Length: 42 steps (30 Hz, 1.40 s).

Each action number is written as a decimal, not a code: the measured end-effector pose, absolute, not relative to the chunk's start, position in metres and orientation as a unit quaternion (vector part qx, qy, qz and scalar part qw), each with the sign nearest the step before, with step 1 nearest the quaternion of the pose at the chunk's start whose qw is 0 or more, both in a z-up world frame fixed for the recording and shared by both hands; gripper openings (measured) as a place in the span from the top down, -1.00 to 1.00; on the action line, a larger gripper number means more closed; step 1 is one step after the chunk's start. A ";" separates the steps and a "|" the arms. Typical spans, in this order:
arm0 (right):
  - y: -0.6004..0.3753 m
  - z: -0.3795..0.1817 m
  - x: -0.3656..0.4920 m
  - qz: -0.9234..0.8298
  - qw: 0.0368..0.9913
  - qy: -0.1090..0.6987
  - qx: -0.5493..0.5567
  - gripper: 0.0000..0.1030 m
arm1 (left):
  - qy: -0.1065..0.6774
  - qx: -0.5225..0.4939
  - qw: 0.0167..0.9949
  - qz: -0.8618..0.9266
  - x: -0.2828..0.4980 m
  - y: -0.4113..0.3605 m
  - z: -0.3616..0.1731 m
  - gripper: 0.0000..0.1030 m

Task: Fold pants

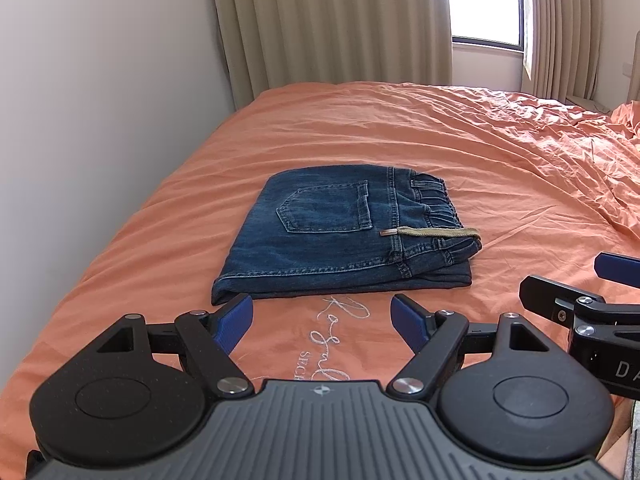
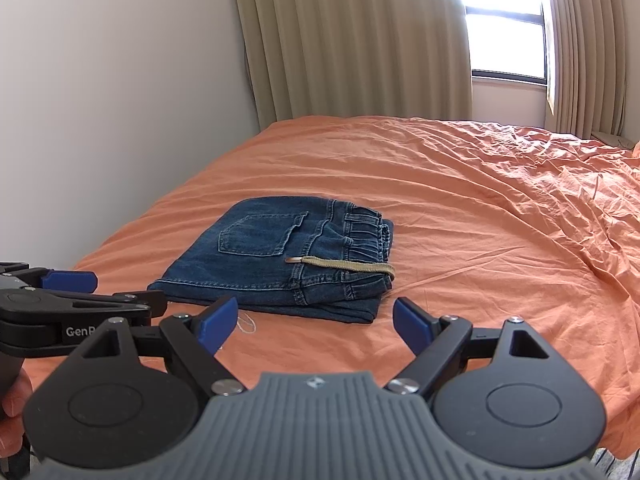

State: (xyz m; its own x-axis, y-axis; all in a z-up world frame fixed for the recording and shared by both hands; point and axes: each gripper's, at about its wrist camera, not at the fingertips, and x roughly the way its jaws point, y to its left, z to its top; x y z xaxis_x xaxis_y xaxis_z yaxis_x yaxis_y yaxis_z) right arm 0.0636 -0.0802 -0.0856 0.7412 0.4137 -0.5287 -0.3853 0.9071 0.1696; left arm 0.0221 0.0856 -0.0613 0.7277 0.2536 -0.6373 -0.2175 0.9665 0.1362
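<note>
Rumpled orange bedsheet (image 1: 400,136) with stitched lettering (image 1: 340,332) — perhaps a logo — beige curtains (image 1: 332,20), bright window (image 1: 484,4).

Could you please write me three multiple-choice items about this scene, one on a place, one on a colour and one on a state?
1. Where do the jeans lie?
A. on the orange bedspread
B. on the windowsill
C. between the jaws of the left gripper

2. What colour is the drawstring lying across the waistband?
A. red
B. tan
C. black

3. How do the jaws of the right gripper stand?
A. shut on the jeans
B. shut on the drawstring
C. open, holding nothing

Answers:
1 A: the folded jeans rest flat on the bedspread, ahead of both grippers.
2 B: it is a tan cord with a metal tip.
3 C: its blue pads are wide apart, with only bedspread between them.
</note>
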 end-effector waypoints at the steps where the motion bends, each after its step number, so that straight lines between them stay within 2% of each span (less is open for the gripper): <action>1: -0.080 -0.086 0.063 0.214 0.933 0.289 0.025 -0.58 | 0.347 0.026 0.929 0.126 0.022 0.085 -0.061 -0.78; 42: -0.083 -0.085 0.059 0.227 0.931 0.283 0.034 -0.58 | 0.327 0.033 0.936 0.126 0.015 0.077 -0.051 -0.78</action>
State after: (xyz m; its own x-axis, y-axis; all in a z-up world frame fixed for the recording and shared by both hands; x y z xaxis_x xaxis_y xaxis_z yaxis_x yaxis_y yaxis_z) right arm 0.0593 -0.0830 -0.0855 0.7366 0.4416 -0.5123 -0.4033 0.8948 0.1915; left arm 0.0148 0.0767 -0.0512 0.7544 0.2582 -0.6034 -0.2144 0.9659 0.1452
